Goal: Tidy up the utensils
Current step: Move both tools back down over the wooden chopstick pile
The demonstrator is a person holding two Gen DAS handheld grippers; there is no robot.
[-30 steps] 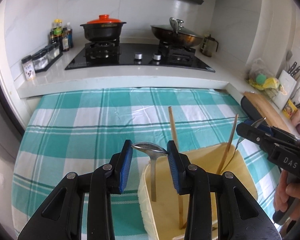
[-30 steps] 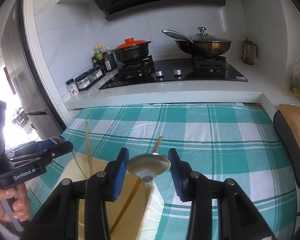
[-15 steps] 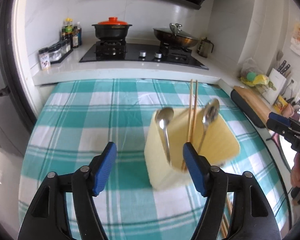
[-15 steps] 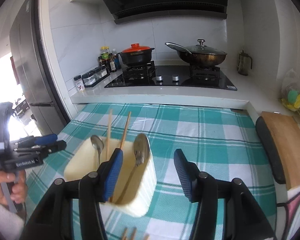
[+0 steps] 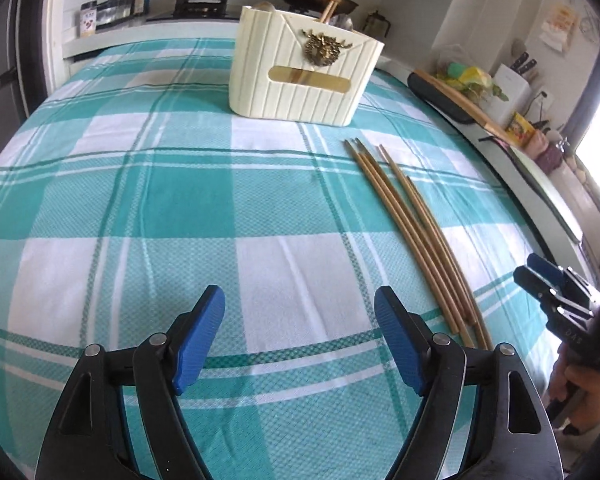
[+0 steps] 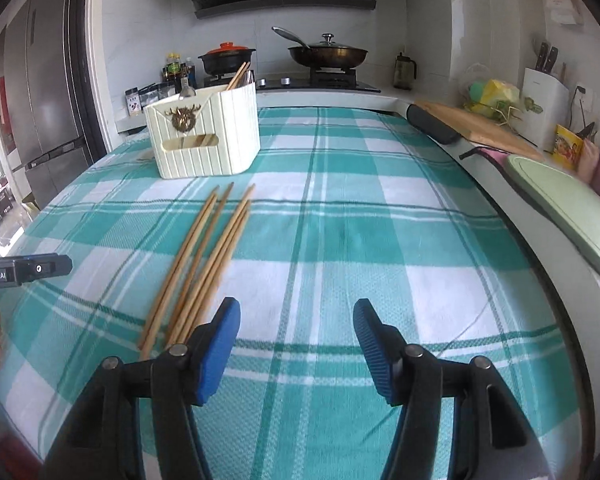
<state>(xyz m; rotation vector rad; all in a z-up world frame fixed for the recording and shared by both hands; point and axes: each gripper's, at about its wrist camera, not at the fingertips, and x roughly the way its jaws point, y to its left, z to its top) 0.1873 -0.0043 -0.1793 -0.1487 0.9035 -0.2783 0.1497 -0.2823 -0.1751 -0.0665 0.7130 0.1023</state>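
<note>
A cream ribbed utensil holder (image 5: 304, 68) stands on the teal checked cloth; it also shows in the right wrist view (image 6: 204, 136), with chopsticks and spoons sticking out of its top. Several wooden chopsticks (image 5: 416, 228) lie loose on the cloth in front of it, seen in the right wrist view (image 6: 204, 256) too. My left gripper (image 5: 300, 336) is open and empty, low over the cloth, left of the chopsticks. My right gripper (image 6: 296, 344) is open and empty, just right of the chopsticks' near ends.
A stove with a black pot (image 6: 228, 58) and a lidded wok (image 6: 328, 54) lies behind the table. Condiment jars (image 6: 156, 92) stand at back left. A wooden board (image 6: 480, 128), a knife block (image 6: 544, 100) and a green board (image 6: 572, 208) line the right counter.
Both grippers have pulled back and down from over the holder to low over the near cloth. Both jaws have opened wider. The spoons they hovered over now stand in the holder.
</note>
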